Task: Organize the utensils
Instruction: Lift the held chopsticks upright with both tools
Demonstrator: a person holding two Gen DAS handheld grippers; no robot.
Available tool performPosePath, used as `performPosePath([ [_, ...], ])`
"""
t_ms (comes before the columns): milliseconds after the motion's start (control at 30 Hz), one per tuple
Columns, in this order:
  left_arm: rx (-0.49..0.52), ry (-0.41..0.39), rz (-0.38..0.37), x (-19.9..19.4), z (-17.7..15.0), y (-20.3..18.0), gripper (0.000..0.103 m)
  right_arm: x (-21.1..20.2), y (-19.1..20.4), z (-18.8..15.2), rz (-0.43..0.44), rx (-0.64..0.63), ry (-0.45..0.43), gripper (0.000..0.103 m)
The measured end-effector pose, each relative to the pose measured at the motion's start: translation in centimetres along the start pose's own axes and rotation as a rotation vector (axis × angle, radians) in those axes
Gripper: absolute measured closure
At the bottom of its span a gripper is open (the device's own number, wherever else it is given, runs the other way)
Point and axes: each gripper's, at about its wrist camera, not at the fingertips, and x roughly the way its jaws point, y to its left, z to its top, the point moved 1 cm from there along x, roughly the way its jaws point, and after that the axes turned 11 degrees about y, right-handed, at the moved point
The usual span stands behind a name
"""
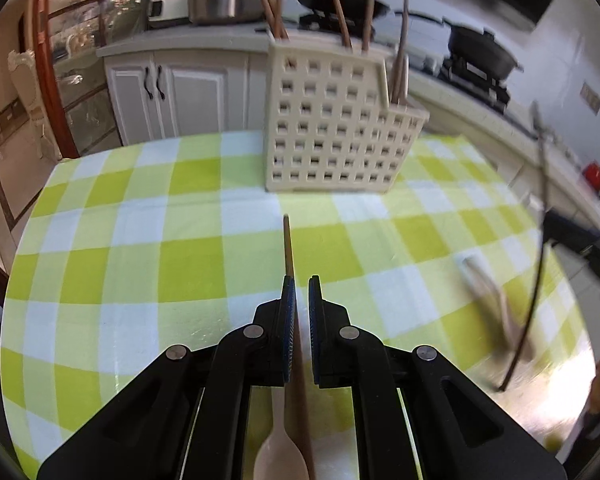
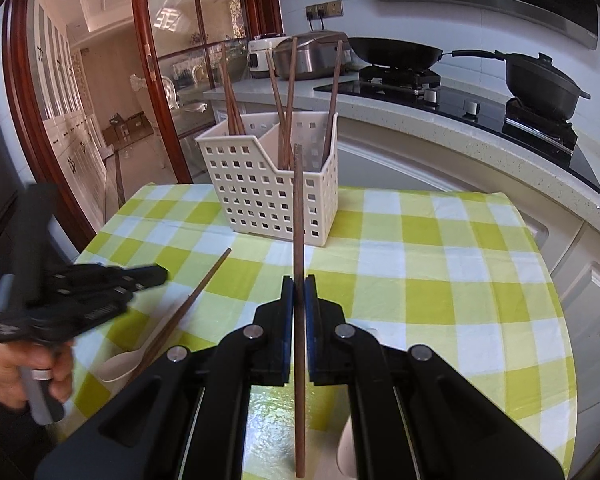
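A cream perforated utensil holder [image 1: 332, 120] stands on the far side of the checked table [image 1: 140, 240] and holds several brown chopsticks; it also shows in the right wrist view [image 2: 272, 192]. My left gripper [image 1: 302, 284] has its jaws nearly closed around a brown chopstick [image 1: 288, 244] that lies on the table beside a cream spoon [image 1: 278, 452]. My right gripper [image 2: 299, 282] is shut on another brown chopstick [image 2: 298, 208] and holds it above the table, pointing at the holder. In the right wrist view the left gripper [image 2: 156, 276] hovers over the chopstick [image 2: 196, 300] and spoon [image 2: 124, 360].
A curved white counter [image 2: 440, 128] with a hob, a black pan [image 2: 396, 54] and a black pot [image 2: 540, 84] runs behind the table. White cabinets [image 1: 172, 92] and a glass door with a red frame [image 2: 148, 80] lie to the left. The right gripper shows blurred at the right of the left wrist view [image 1: 580, 240].
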Motion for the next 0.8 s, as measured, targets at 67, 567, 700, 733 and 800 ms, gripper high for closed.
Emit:
performPosePath([
  [67, 0.008, 0.02, -0.01, 1.0, 0.0, 0.0, 0.095, -0.3, 0.1, 0.0, 0.007, -0.003, -0.006, 0.097],
  [567, 0.007, 0.067, -0.004, 3.6, -0.5, 0.2, 0.094, -0.5, 0.1, -0.5, 0.024, -0.005, -0.007, 0.097],
  [700, 0.008, 0.076, 0.021, 4.0, 0.0, 0.0, 0.094, -0.5, 0.4, -0.6, 0.029, -0.01, -0.004, 0.097],
  [733, 0.012, 0.081, 0.028, 4.2, 0.2, 0.0, 0.094, -0.5, 0.4, -0.6, 0.029, -0.011, -0.004, 0.097],
  [800, 0.028, 0.097, 0.041, 4.6, 0.3, -0.2, 0.092, -0.5, 0.4, -0.6, 0.03, -0.01, -0.004, 0.097],
])
